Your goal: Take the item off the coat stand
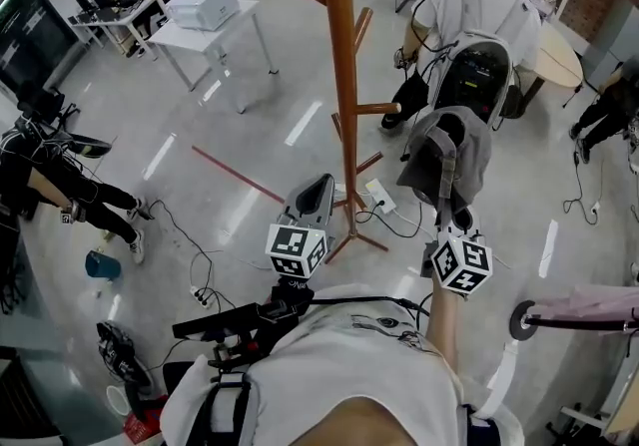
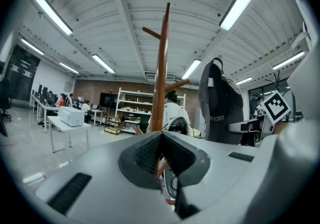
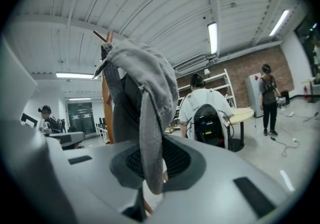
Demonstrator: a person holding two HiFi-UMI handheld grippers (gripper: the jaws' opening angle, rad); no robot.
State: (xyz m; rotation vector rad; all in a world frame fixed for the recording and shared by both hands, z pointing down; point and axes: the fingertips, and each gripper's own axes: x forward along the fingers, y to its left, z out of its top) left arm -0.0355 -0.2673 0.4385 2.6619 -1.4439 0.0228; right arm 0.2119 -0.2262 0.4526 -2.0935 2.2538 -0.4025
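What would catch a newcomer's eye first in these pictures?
The tall wooden coat stand rises in the middle of the floor. Just right of it hangs a grey garment, with the right gripper shut on a hanging fold of it. The left gripper is shut and empty, low near the stand's base.

Glossy grey floor [image 1: 250, 135]. Coat stand [image 1: 342, 55] stands on it at frame centre, feet splayed. White power strip [image 1: 379, 198] lies just right of the feet, with cables [image 1: 185, 244] trailing lower left. Red tape line [image 1: 237, 175] runs left of the stand. White counter [image 1: 215, 35] at upper left carries a white box [image 1: 203, 5]. Teal container [image 1: 102, 265] on the floor at far left.
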